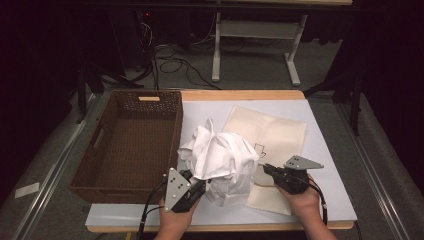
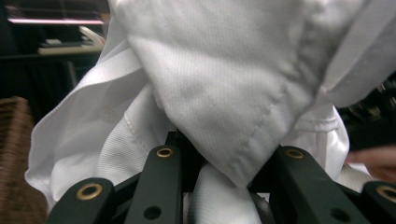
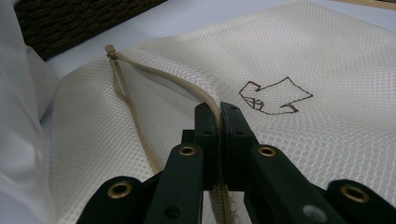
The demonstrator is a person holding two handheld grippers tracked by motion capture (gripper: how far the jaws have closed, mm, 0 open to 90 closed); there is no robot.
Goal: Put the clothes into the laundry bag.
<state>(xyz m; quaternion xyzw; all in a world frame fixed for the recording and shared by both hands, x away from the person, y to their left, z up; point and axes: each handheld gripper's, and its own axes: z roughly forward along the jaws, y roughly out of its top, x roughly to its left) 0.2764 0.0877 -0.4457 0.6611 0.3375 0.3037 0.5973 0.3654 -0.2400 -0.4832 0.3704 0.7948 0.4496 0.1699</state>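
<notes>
White shirt [image 1: 222, 160], crumpled in a heap, sits on the counter [image 1: 320, 200] just right of the basket [image 1: 130, 145], its right side lapping over the left edge of the mesh bag [image 1: 272, 137]. Left claw [image 1: 197, 187] is at the heap's near left corner; in the left gripper view its jaws are clamped on a fold of the shirt [image 2: 224, 93], and the cloth bulges up over them. Right claw [image 1: 267, 169] is just right of the shirt, at the bag's near left part; in the right gripper view its jaws are pinched tight on the raised zipper edge [image 3: 205, 100] of the bag [image 3: 327, 60], beside a small brown arrow mark [image 3: 275, 97]. Basket is wicker, dark brown, and touches the white sheet [image 1: 300, 107] under the shirt
</notes>
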